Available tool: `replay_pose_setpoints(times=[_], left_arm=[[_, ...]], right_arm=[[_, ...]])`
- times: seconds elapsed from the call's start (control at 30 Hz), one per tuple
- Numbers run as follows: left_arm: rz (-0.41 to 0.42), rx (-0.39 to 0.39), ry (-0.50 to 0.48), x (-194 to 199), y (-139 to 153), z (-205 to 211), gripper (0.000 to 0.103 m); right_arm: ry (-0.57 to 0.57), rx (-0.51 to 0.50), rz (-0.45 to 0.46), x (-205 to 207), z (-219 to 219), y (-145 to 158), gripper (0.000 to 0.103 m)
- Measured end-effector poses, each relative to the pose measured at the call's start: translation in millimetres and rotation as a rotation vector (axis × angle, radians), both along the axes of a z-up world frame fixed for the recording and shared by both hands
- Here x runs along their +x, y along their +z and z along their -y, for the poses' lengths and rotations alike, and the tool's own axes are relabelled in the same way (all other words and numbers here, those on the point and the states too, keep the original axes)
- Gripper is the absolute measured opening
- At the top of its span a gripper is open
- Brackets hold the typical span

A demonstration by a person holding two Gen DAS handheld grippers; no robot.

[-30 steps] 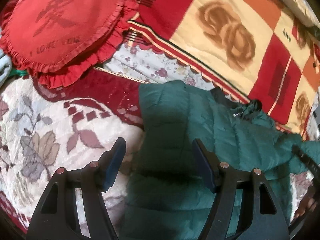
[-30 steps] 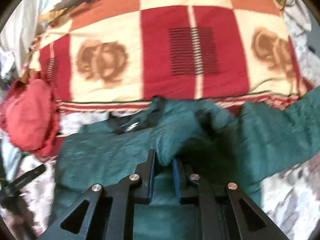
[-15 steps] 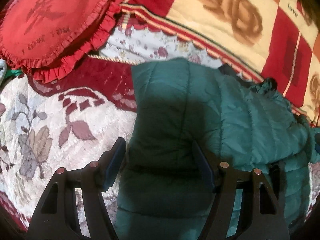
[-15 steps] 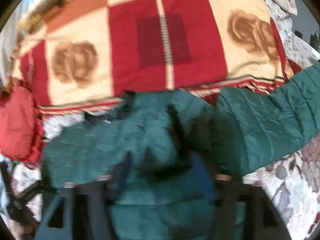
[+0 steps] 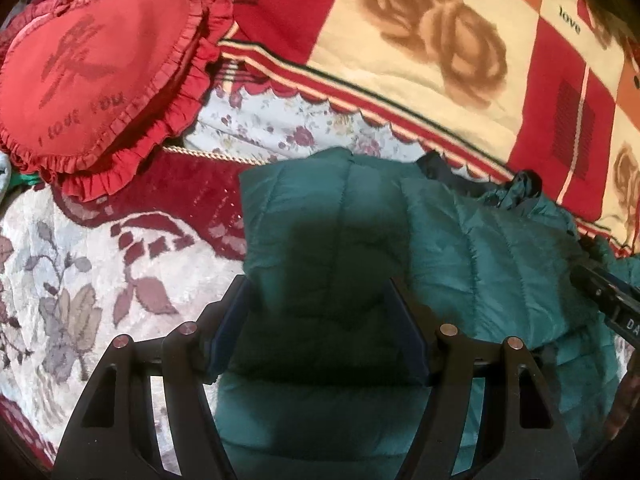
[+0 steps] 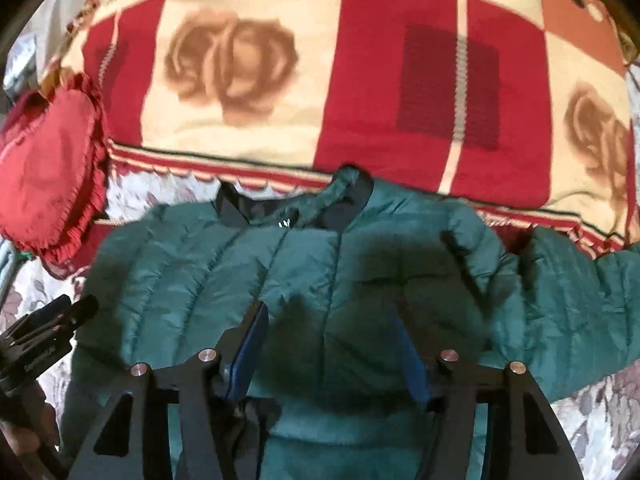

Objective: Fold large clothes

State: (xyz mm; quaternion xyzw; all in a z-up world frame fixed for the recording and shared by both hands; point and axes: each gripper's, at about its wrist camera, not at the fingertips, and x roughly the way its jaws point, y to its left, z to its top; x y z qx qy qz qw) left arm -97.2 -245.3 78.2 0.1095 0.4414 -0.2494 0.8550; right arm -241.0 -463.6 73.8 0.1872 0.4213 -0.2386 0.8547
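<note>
A dark green quilted puffer jacket lies on the floral bedspread, collar toward the blanket; it also shows in the right wrist view. Its left side is folded inward and one sleeve stretches out to the right. My left gripper is open and empty, hovering over the jacket's left folded edge. My right gripper is open and empty above the jacket's chest. Each gripper appears at the edge of the other's view: the right one in the left wrist view, the left one in the right wrist view.
A red heart-shaped ruffled pillow lies at the far left. A red and cream checked blanket with rose prints lies just beyond the jacket's collar. The floral bedspread surrounds the jacket.
My right gripper opened and let go of the jacket fabric, which now lies folded across the chest. My left gripper stayed open and shifted slightly over the left edge.
</note>
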Motion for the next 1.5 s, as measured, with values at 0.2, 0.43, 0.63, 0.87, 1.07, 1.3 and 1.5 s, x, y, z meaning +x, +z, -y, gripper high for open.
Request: replay_pose_setpoints(times=[0.2,0.43,0.63,0.87,1.07,1.3,1.5], left_arm=[[0.035,0.051,-0.023,-3,-17,9,0.069],[-0.002,0.031,-0.016,3,-23,9,0.07],[-0.026,0.014,-0.01,7,-27,11,0.076],[-0.022,-0.001,-0.008,7,-28,10,0.077],[-0.012,0.0,-0.01,6,-31,9,0.079],[-0.007,-0.01,-0.013,5,-33,8,0.08],[0.002,-0.021,-0.011,3,-33,6,0.08]], right_arm=[[-0.011,0.035,-0.069,1,11,-39,0.06],[-0.041,0.03,-0.059,-9,6,-29,0.06],[0.063,-0.008,0.034,-5,-29,4,0.06],[0.162,-0.046,-0.02,35,-67,-16,0.06],[0.129,-0.022,-0.069,36,-59,-43,0.076],[0.134,-0.012,-0.043,21,-55,-29,0.081],[0.001,-0.011,0.031,-25,-23,-6,0.08]])
